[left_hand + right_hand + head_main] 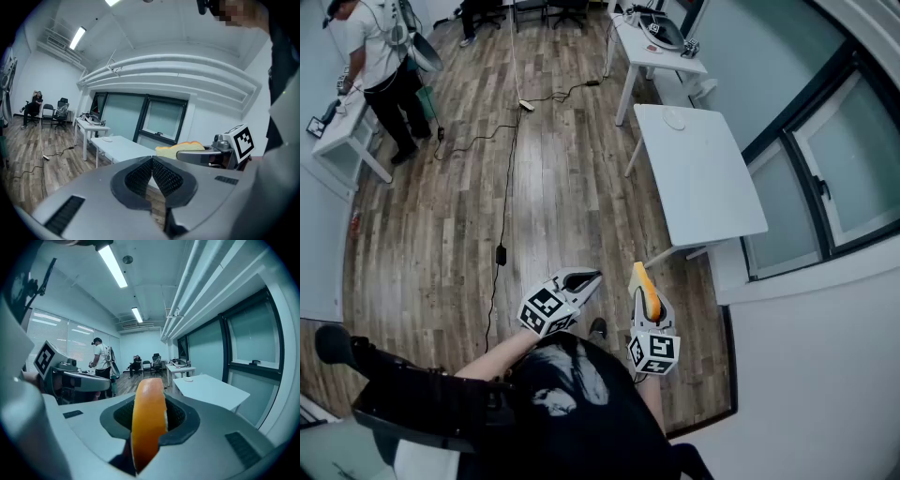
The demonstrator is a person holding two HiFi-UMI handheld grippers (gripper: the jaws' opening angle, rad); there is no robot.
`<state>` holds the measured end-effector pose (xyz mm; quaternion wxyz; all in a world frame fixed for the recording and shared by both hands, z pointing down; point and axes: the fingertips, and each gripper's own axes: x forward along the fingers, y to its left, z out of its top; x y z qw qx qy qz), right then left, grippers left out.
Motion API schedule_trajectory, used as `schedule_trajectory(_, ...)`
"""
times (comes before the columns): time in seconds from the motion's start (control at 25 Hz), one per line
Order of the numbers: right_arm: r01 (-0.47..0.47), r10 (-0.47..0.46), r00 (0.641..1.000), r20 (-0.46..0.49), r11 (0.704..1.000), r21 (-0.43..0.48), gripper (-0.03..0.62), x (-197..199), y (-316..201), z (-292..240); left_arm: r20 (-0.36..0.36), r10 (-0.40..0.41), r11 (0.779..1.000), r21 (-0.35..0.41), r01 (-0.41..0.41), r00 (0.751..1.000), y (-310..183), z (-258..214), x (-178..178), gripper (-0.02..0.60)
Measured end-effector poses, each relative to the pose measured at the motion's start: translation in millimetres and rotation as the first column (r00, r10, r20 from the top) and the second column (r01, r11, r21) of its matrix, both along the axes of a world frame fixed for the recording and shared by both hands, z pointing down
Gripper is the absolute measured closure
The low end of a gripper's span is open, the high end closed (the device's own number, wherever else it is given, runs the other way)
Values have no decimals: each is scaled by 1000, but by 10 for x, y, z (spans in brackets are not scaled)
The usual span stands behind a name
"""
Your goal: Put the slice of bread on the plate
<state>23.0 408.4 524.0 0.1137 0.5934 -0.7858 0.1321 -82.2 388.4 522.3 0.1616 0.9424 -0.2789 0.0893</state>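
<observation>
My right gripper [645,284] is shut on the slice of bread [650,300], which stands on edge between the pads with its orange-brown crust showing. In the right gripper view the bread [149,420] fills the gap between the jaws. A small white plate [675,119] lies at the far end of a white table [698,183], well ahead of both grippers. My left gripper [592,278] is shut with nothing in it, just left of the right one. In the left gripper view its pads [140,176] meet, and the bread [180,149] shows to the right.
I am over a wooden floor [553,187] crossed by black cables [501,202]. A second white desk [652,52] with gear stands beyond the table. Windows [825,178] line the right wall. A person [380,61] stands at a desk far left.
</observation>
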Motion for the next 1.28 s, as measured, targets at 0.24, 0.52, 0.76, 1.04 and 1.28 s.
schedule_trajectory(0.24,-3,3,1000,-7,1000,-1,490,-12,19,3,-6,8,1000,-5,-8,1000,25,16,15,578)
schedule_trajectory(0.52,-40,40,999,18,999,-36,490,-101,97,98,-10,40,999,-29,-40,999,136,82,-63,578)
schedule_trajectory(0.76,-68,69,998,10,994,-84,490,-247,241,224,-13,88,993,-79,-88,996,214,273,-152,578)
schedule_trajectory(1.04,-12,16,999,35,994,-110,490,-255,-57,348,-3,77,990,-115,-77,997,-39,379,-76,578)
schedule_trajectory(1.28,37,-35,999,42,998,-48,490,75,-633,152,4,77,994,-76,-77,997,-565,275,384,578)
